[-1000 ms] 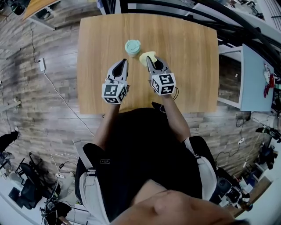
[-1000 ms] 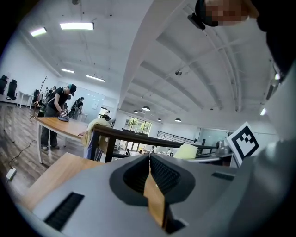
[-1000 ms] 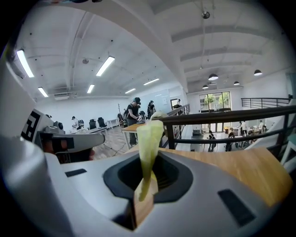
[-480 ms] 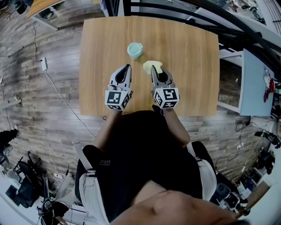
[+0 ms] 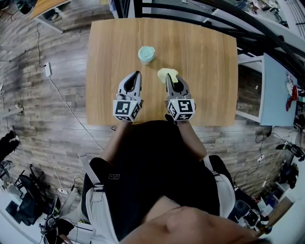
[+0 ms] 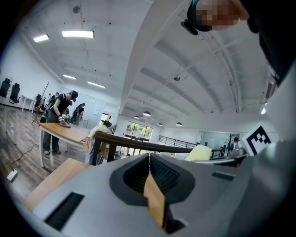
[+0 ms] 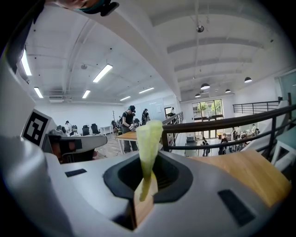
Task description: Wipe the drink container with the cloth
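Observation:
A mint green drink container [image 5: 146, 54] with a lid stands upright on the wooden table [image 5: 205, 52] in the head view. My right gripper [image 5: 168, 76] is shut on a pale yellow-green cloth [image 5: 167, 74], which pokes up between its jaws [image 7: 149, 139] in the right gripper view. The cloth sits to the right of the container and nearer me, apart from it. My left gripper [image 5: 137, 74] is shut with nothing in it, its jaws pressed together [image 6: 149, 159], just below the container. Both gripper views point upward and show no container.
A dark railing [image 5: 200, 10] runs behind the table's far edge. A pale blue panel [image 5: 276, 90] stands to the right. Cables [image 5: 57, 93] lie on the wooden floor at the left. Other people work at a distant table [image 6: 62, 129].
Both grippers have drawn back toward me, away from the container, the right one carrying the cloth with it. The container now stands apart from both.

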`<state>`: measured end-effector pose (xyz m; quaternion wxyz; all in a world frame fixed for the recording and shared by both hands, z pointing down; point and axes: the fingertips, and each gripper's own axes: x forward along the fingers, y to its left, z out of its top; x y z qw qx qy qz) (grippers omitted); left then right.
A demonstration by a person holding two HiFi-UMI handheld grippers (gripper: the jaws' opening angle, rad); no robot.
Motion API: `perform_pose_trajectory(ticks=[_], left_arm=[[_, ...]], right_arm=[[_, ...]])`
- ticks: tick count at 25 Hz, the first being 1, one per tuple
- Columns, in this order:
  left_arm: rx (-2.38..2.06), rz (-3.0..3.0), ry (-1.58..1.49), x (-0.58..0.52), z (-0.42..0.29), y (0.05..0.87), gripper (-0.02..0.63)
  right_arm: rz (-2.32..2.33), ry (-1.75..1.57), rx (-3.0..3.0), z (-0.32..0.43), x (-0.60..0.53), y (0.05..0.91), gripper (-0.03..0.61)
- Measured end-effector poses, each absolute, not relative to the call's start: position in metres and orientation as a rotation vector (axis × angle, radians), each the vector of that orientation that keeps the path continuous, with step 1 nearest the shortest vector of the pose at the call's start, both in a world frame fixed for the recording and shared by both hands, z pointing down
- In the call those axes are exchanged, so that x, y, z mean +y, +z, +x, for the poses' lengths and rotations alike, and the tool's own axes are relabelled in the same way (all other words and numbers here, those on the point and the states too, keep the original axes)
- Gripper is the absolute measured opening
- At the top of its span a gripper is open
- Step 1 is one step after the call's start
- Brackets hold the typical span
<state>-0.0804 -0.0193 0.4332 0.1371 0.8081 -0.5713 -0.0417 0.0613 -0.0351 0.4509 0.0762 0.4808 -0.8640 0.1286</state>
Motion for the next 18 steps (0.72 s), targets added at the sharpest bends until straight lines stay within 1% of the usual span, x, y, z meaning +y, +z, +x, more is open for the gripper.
perform_pose_trajectory(ticks=[18], left_arm=[[-1.651, 2.337, -0.122, -0.0133, -0.0801, 0.4338, 0.026]], right_arm=[[1.423, 0.371, -2.595, 0.0572, -0.0297, 0.4491, 0.049]])
